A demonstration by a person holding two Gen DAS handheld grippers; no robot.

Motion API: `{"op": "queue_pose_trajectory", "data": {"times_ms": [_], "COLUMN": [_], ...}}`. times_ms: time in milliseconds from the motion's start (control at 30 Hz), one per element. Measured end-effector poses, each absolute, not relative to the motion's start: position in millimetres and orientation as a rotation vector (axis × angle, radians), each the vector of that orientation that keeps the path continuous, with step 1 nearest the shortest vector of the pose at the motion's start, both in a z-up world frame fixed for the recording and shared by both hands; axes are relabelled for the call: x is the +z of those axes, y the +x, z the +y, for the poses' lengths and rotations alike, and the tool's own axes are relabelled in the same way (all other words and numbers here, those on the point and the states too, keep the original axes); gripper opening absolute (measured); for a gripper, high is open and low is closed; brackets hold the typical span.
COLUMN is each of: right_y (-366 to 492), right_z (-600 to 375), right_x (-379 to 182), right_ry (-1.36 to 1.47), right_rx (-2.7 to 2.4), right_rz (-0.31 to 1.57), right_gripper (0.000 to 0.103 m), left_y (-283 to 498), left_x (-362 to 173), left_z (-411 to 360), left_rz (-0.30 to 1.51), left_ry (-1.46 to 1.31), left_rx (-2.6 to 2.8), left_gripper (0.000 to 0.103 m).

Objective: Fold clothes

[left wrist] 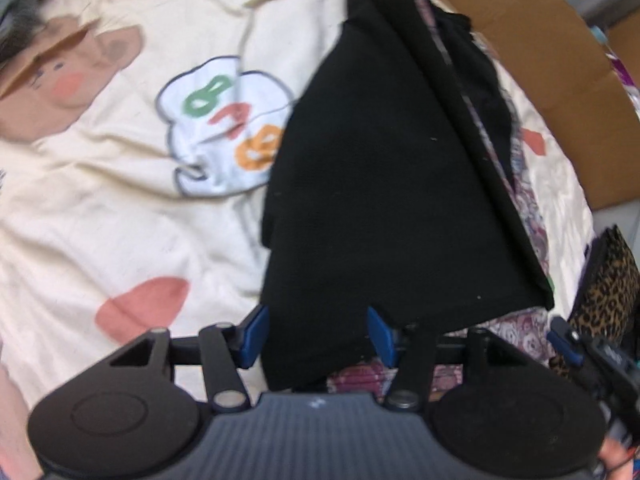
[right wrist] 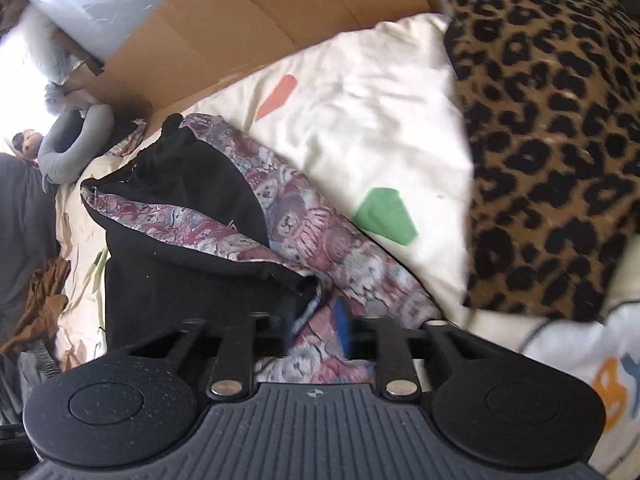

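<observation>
A black garment [left wrist: 384, 184] with a mauve printed lining [right wrist: 320, 240] lies on the cream bedsheet [left wrist: 120, 208]. In the left wrist view its lower corner hangs between the blue pads [left wrist: 256, 334] of my left gripper [left wrist: 319, 336]. The jaws stand wide apart, open around the cloth. In the right wrist view my right gripper [right wrist: 316, 324] is shut on the garment's edge, where the black fabric [right wrist: 180, 280] meets the lining. The printed cloth fills the narrow gap between its fingers.
A leopard-print cloth [right wrist: 552, 140] lies on the sheet to the right. Flattened cardboard [right wrist: 256, 20] lines the bed's far side. A grey neck pillow [right wrist: 72, 148] and crumpled brown paper [right wrist: 44, 300] sit at the left.
</observation>
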State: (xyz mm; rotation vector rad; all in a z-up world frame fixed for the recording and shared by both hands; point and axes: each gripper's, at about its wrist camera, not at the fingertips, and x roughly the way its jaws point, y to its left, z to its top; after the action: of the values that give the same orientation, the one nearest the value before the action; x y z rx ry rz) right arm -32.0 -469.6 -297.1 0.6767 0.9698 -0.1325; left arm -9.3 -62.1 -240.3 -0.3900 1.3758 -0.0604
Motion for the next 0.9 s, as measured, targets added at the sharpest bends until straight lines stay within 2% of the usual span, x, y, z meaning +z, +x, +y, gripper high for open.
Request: {"op": "queue_pose_trajectory", "data": {"times_ms": [233, 267, 333, 633, 700, 733, 767, 867, 900], "right_y": [-37.7, -35.6, -28.6, 31.1, 39.8, 43.2, 46.7, 52.8, 55.6], "right_z": [-467.1, -464.2, -458.2, -418.1, -407.9, -404.0, -400.2, -401.5, -403.9], "right_x": [-236.4, -229.9, -227.8, -289.6, -299.0, -301.5, -304.0, -298.6, -296.9], "right_ry": [0.454, 0.412, 0.355, 0.079, 0.021, -0.003, -0.027, -0.039, -0.027], "right_rx": [-0.082, -0.063, -0.047, 0.082, 0.115, 0.132, 0.15, 0.165, 0.163], "right_rz": [0.989, 0.981, 0.967, 1.066, 1.113, 1.14, 1.168, 1.191, 1.196], "right_gripper": [0.048, 0.057, 0.064, 0.063, 0.06, 0.049, 0.034, 0.011, 0.011], "left_y": [-0.2, 1.1, 3.7, 12.8, 14.7, 15.7, 16.6, 19.5, 20.4], "left_x": [-253.8, -255.7, -259.6, -283.0, -288.4, -291.1, -293.8, -301.9, -304.7], "left_z": [-33.1, -28.9, -20.4, -8.8, -7.3, -6.5, -5.8, -3.6, -2.8], "left_rz": [1.415, 1.42, 1.431, 1.505, 1.523, 1.532, 1.54, 1.567, 1.575], "left_ry": [-0.513, -0.531, -0.567, -0.666, -0.686, -0.696, -0.706, -0.736, -0.746], "left_rx": [0.0, 0.009, 0.026, 0.073, 0.082, 0.087, 0.092, 0.106, 0.111], "left_gripper": [0.061, 0.061, 0.061, 0.055, 0.053, 0.053, 0.051, 0.05, 0.049]}}
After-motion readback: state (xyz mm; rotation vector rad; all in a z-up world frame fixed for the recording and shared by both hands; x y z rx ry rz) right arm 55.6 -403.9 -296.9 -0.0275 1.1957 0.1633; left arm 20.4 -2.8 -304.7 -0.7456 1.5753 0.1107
